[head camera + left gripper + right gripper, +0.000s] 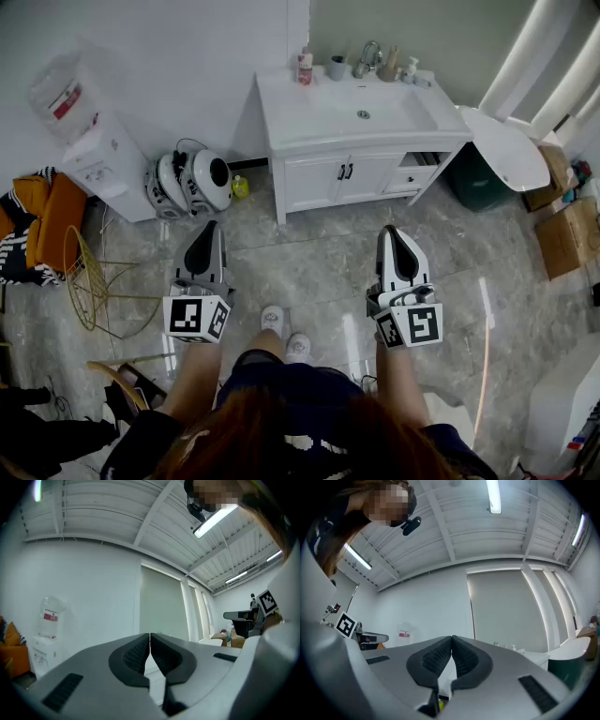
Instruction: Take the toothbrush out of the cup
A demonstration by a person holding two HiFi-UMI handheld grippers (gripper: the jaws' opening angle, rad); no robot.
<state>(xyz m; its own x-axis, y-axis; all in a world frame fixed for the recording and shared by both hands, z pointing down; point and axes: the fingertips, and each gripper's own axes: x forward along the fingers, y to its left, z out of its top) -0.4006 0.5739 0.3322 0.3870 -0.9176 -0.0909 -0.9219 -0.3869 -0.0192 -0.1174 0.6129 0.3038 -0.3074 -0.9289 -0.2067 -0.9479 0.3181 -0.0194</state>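
We wore dark navy clothes (281, 384) and white shoes (274, 320), and our hair (272, 441) was long and reddish-brown. A small black camera (411, 525) sat at our head. Our left gripper (210, 225) and right gripper (390, 229) looked alike. Each had a smooth, rounded shell (93, 677) of pale grey, a black teardrop panel (201, 251) along its back, black ribbed pads (136, 656) lining the jaws, and dark slotted inlays (63, 691) set into the flanks. At the hand end each carried a white cube (197, 317) printed with bold black square markers on its faces.
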